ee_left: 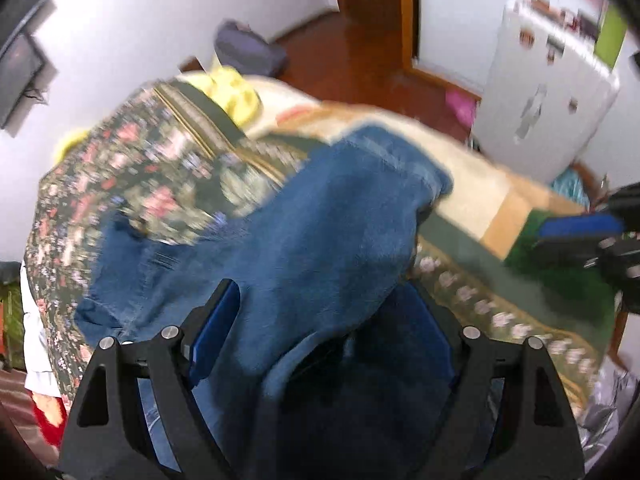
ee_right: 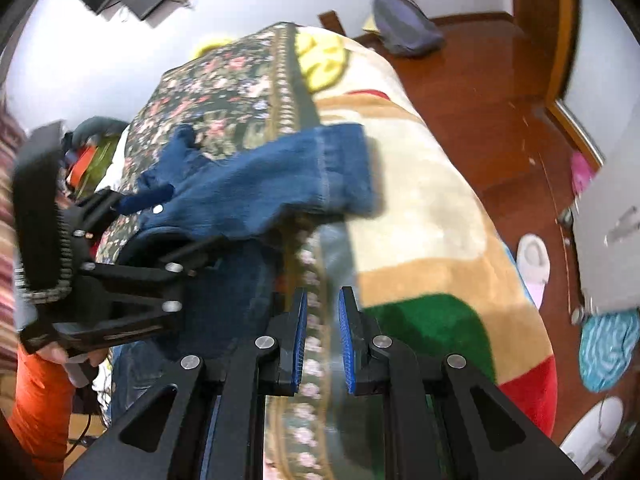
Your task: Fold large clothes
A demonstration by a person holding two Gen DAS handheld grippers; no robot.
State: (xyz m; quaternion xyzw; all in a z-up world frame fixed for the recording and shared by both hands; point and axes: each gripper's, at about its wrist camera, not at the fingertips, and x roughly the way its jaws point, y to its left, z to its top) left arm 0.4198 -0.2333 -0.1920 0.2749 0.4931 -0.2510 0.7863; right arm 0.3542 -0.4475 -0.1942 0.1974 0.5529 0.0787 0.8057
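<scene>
Right wrist view: bed under the jeans, long axis crosswise, hem toward the floor-side edge. Left gripper jaws wide, denim bunched between; right gripper jaws nearly shut, empty. Mid-fold, I'd say; next, lay denim flat.

Blue jeans drape over my left gripper, hiding its right finger; motion blur smears the floral bedspread
</scene>
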